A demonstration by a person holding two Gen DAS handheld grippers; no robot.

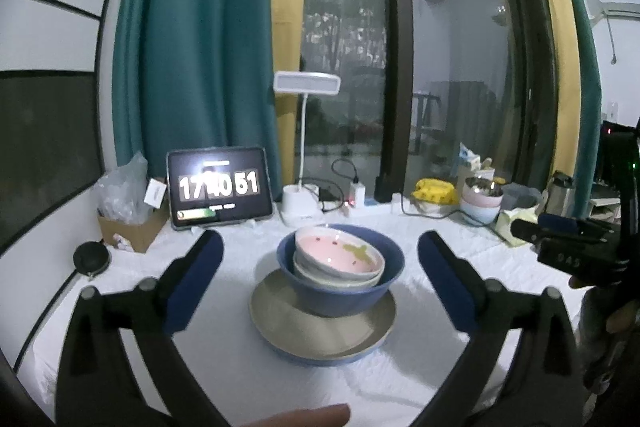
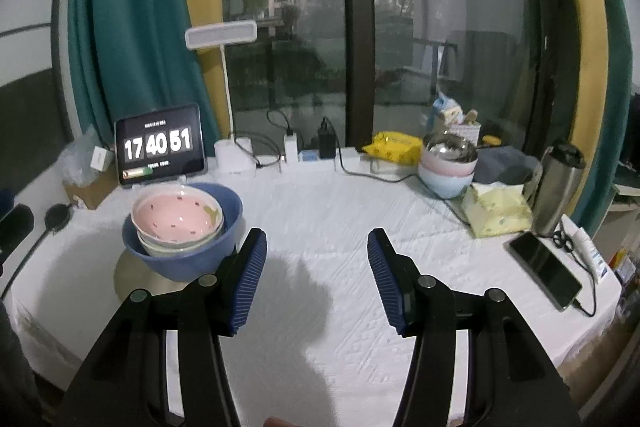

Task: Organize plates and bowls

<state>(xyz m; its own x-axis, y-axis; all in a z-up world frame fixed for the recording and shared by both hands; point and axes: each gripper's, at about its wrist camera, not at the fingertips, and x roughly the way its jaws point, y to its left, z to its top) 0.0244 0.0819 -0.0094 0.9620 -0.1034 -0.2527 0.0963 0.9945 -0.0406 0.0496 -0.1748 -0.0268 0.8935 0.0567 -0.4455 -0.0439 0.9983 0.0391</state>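
A pink bowl [image 1: 340, 253] sits tilted on a white bowl [image 1: 320, 277] inside a large blue bowl [image 1: 344, 297]. The blue bowl stands on a beige plate [image 1: 320, 331] that rests on a blue plate. My left gripper [image 1: 320, 267] is open and empty, its fingers on either side of the stack, a little short of it. My right gripper [image 2: 316, 267] is open and empty above bare tablecloth, to the right of the same stack: pink bowl [image 2: 172, 217], blue bowl [image 2: 180, 259], beige plate [image 2: 132, 277]. The right gripper's body shows at the right edge of the left wrist view [image 1: 568, 243].
A tablet clock [image 1: 220, 187], a desk lamp [image 1: 306, 83], chargers and a cardboard box [image 1: 128, 227] line the back. Stacked pastel bowls [image 2: 448, 167], a yellow packet [image 2: 394, 145], tissues [image 2: 498, 209], a steel flask [image 2: 558, 187] and a phone [image 2: 544, 275] sit at the right.
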